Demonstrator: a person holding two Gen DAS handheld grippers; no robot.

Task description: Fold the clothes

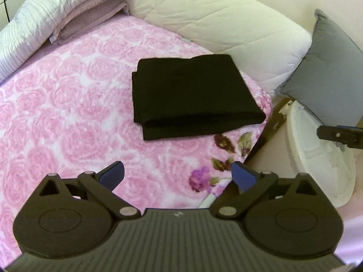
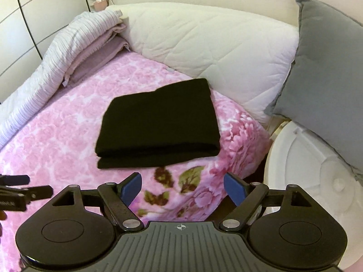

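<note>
1. While you hold both tools low over the bed, your left gripper (image 1: 178,176) sits nearest in its own view: matte black linkage arms, silver rivets and blue pads spread wide, with nothing between them.
2. Your right gripper (image 2: 182,187) is the same build, its blue-padded fingers also splayed apart and pinching nothing.
3. Under both lies the pink blanket (image 2: 56,140), plush and embossed with a rose pattern, with darker printed flowers and green leaves near its corner.
4. Just beyond the fingertips, apart from both tools, the black garment (image 1: 192,95) rests flat on that blanket as a neat rectangular fold, its rounded doubled edge facing you; in the right wrist view it (image 2: 158,122) sits straight ahead.
5. To your right, off the bed's corner, a white moulded plastic object (image 2: 301,176) with a curved rim stands beside the blanket.
6. A smooth grey cushion (image 2: 326,86) leans above it.
7. Behind the garment, a quilted cream pillow (image 1: 217,22) runs along the wall.
8. Farthest left, a ribbed pale lilac duvet (image 2: 56,61) lies folded over mauve layers.
</note>
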